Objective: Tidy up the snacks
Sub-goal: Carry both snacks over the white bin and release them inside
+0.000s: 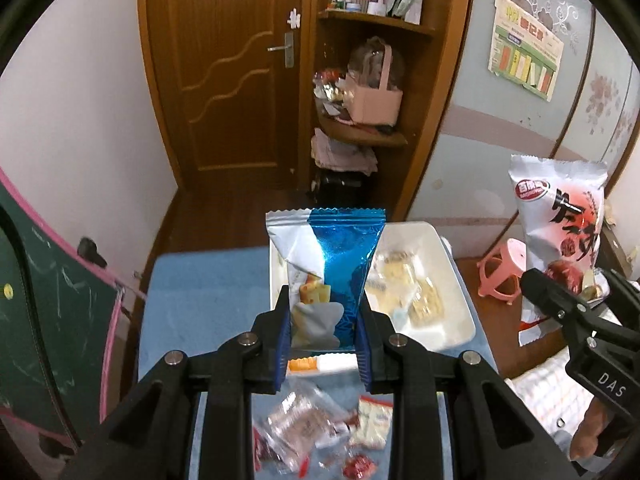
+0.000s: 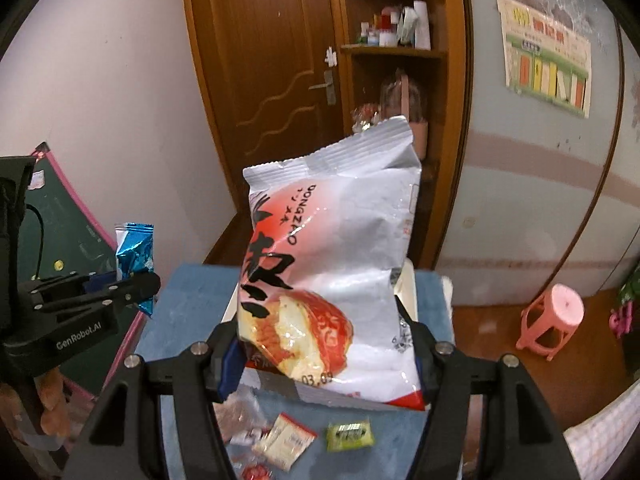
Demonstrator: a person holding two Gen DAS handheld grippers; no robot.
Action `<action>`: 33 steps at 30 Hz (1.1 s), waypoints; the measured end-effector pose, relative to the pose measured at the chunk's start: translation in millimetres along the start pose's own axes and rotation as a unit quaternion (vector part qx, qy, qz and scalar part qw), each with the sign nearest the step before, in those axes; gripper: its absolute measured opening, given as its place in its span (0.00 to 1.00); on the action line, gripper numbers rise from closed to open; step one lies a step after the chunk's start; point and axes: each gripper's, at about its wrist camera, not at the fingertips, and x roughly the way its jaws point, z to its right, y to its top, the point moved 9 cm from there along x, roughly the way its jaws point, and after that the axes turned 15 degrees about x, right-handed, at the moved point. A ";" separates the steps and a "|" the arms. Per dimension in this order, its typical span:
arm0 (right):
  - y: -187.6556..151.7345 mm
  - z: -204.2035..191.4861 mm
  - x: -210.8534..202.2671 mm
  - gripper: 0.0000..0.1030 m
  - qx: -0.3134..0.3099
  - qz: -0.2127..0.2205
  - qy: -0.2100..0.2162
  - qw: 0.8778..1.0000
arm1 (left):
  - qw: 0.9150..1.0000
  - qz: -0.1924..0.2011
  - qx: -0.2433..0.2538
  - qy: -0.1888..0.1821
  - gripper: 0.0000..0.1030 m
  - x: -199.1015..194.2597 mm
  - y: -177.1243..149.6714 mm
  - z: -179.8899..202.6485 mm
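Left gripper (image 1: pixel 323 330) is up off the table with its jaws clamped on a blue-and-silver snack packet (image 1: pixel 326 264), which stands upright between the blue pads, its crimped top edge pointing away from the camera. Right behind that packet sits the white tray (image 1: pixel 448 320), already carrying several small pale wrapped snacks (image 1: pixel 412 292). Over on the right, the right gripper (image 2: pixel 326 354) has its jaws closed on the lower part of a big white-and-red bread bag (image 2: pixel 332 264), which is held upright and leans slightly, hanging in the air above the blue-covered table (image 2: pixel 192 300). From the left wrist view that same bag shows off to the right of the tray, beyond the table's edge. Down on the table, near the grippers, loose items are scattered: a clear-wrapped pastry (image 1: pixel 296 424), a small cream sachet with red trim (image 2: pixel 286 442) and a green candy (image 2: pixel 349 435). A pink stool (image 2: pixel 550 316) stands on the floor to the right.
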 end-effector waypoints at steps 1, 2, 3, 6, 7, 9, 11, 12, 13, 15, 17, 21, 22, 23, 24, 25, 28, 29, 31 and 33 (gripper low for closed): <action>5.2 -1.2 6.2 0.62 -0.004 0.004 -0.007 1.000 | 1.000 0.002 0.003 0.004 0.25 4.5 7.4 -3.0; 9.0 -1.4 10.2 0.62 -0.007 0.006 -0.012 1.000 | 1.000 0.001 0.006 0.008 0.25 9.5 12.8 -5.2; 12.4 -1.9 19.1 0.62 -0.008 0.004 -0.018 1.000 | 1.000 0.000 0.010 0.011 0.25 16.5 18.0 -7.2; 12.7 -1.0 38.6 0.62 -0.006 -0.007 -0.026 1.000 | 1.000 -0.006 0.015 0.012 0.25 34.0 27.5 -8.2; 12.1 -0.8 46.7 0.62 -0.009 -0.011 -0.031 0.999 | 1.000 -0.010 0.019 0.012 0.25 43.3 30.1 -8.7; 7.2 0.3 58.2 0.63 -0.015 -0.019 -0.040 0.999 | 0.999 -0.016 0.023 0.014 0.25 55.4 33.0 -7.6; 2.4 3.1 71.2 0.63 -0.020 -0.028 -0.051 0.998 | 0.999 -0.023 0.027 0.014 0.25 64.9 33.4 -2.6; 0.3 5.5 78.4 0.63 -0.019 -0.035 -0.056 0.998 | 0.999 -0.027 0.030 0.013 0.25 72.2 33.8 -1.1; -1.6 7.3 84.1 0.63 -0.017 -0.041 -0.060 0.997 | 0.999 -0.031 0.033 0.013 0.25 77.6 32.7 0.0; -5.1 12.7 95.1 0.63 -0.012 -0.052 -0.066 0.996 | 0.999 -0.039 0.036 0.013 0.25 89.1 30.1 2.3; -8.4 17.9 104.3 0.65 -0.005 -0.063 -0.069 0.996 | 0.998 -0.046 0.039 0.009 0.26 98.1 26.4 6.4; -13.9 25.3 117.4 0.66 0.007 -0.081 -0.056 0.995 | 0.998 -0.058 0.040 -0.001 0.57 115.8 20.7 10.0; -15.0 27.8 120.7 0.66 0.013 -0.086 -0.052 0.995 | 0.998 -0.059 0.038 -0.001 0.78 119.1 20.4 9.7; -16.4 31.4 123.5 0.66 0.022 -0.092 -0.050 0.994 | 0.998 -0.055 0.036 0.003 0.84 119.9 20.4 9.3; -17.8 33.7 125.3 0.67 0.030 -0.095 -0.049 0.994 | 0.998 -0.050 0.036 0.004 0.84 119.7 20.5 10.0; -18.4 36.7 126.3 0.68 0.037 -0.096 -0.047 0.994 | 0.998 -0.047 0.037 0.002 0.84 120.3 20.4 11.9; -18.2 41.6 126.0 0.79 0.049 -0.088 -0.045 0.994 | 0.997 -0.058 0.042 0.000 0.84 124.6 17.9 15.2; -18.0 42.5 124.7 0.80 0.049 -0.084 -0.046 0.994 | 0.997 -0.061 0.042 0.002 0.84 125.7 17.2 15.5; -15.7 43.1 122.8 0.80 0.048 -0.079 -0.043 0.995 | 0.997 -0.064 0.042 0.004 0.84 126.0 16.0 16.7; -13.4 42.9 121.2 0.80 0.047 -0.078 -0.043 0.995 | 0.997 -0.062 0.040 0.005 0.84 124.0 15.8 18.3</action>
